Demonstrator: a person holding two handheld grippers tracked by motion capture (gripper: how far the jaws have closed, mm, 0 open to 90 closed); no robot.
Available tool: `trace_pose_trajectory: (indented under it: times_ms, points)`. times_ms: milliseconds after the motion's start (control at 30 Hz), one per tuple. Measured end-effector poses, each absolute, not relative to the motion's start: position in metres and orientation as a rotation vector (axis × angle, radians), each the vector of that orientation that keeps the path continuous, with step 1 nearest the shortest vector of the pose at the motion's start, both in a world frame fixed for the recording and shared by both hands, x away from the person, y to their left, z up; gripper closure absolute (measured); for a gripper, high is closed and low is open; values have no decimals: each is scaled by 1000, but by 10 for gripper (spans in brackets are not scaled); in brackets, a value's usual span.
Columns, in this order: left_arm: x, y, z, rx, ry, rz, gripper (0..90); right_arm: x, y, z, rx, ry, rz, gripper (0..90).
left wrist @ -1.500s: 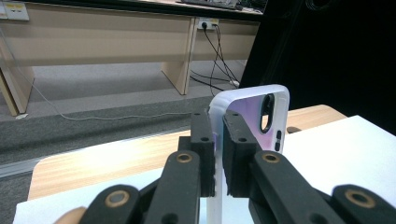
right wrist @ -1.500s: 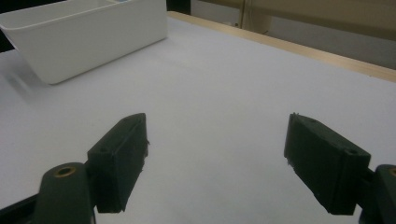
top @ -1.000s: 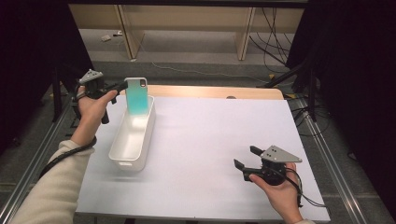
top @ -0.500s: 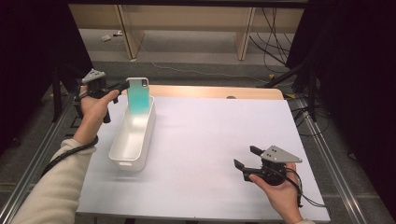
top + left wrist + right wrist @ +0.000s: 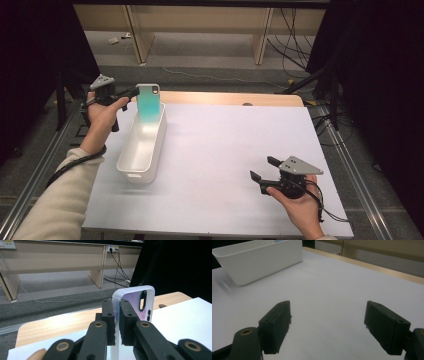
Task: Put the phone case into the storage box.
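**Phone case held upright over the tub's far end**

The left gripper (image 5: 131, 93) has its fingers (image 5: 109, 320) clamped on the edge of the phone case (image 5: 149, 102) — teal and white from above, standing upright at the far end of the white tub (image 5: 142, 145). In the left gripper view the case's white rim (image 5: 132, 290) rises between the black pads. The right gripper (image 5: 261, 170) hovers low over the white table (image 5: 225, 150), well apart from the tub — fingers (image 5: 275, 325) spread wide, nothing between them.

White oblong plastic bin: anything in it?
Empty: the white oblong plastic bin shows bare floor; the teal phone case stands above its far end.
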State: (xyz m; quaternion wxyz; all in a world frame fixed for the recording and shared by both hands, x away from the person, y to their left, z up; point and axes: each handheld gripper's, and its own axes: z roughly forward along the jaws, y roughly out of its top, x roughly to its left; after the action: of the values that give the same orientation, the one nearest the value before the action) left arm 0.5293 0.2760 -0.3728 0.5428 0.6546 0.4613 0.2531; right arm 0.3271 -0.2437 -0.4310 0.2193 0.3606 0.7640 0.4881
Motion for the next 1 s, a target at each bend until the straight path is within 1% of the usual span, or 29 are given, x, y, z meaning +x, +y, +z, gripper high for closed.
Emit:
trace_pose_trajectory:
  times_ms: [1000]
  points:
    - [541, 277, -391, 1575, 1135, 613, 835, 326, -243, -431, 1011, 2119, 1353, 226]
